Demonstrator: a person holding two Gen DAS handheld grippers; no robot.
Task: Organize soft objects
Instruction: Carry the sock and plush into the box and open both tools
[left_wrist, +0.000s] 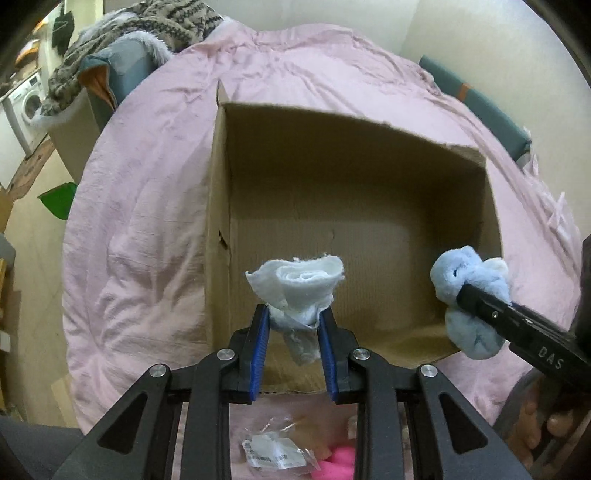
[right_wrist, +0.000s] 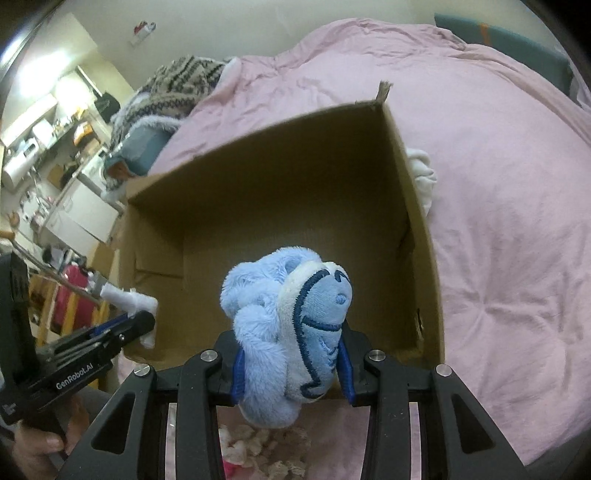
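Note:
An open cardboard box (left_wrist: 218, 192) stands on a pink duvet; it also shows in the right wrist view (right_wrist: 424, 229), and its inside looks bare. My left gripper (left_wrist: 293, 317) is shut on a rolled white cloth (left_wrist: 299, 284) and holds it above the box's near edge; the cloth also shows in the right wrist view (right_wrist: 129, 301). My right gripper (right_wrist: 291, 354) is shut on a light blue plush toy (right_wrist: 291, 325) over the box's near right side. The plush (left_wrist: 469, 295) and right gripper (left_wrist: 461, 291) also show at the right of the left wrist view.
The pink duvet (left_wrist: 147, 184) covers the bed around the box. A patterned knit blanket (left_wrist: 147, 29) lies at the bed's far left. A white cloth (right_wrist: 423, 173) lies beside the box's right wall. A plastic packet (left_wrist: 277, 450) and pink item (left_wrist: 336, 461) lie near me.

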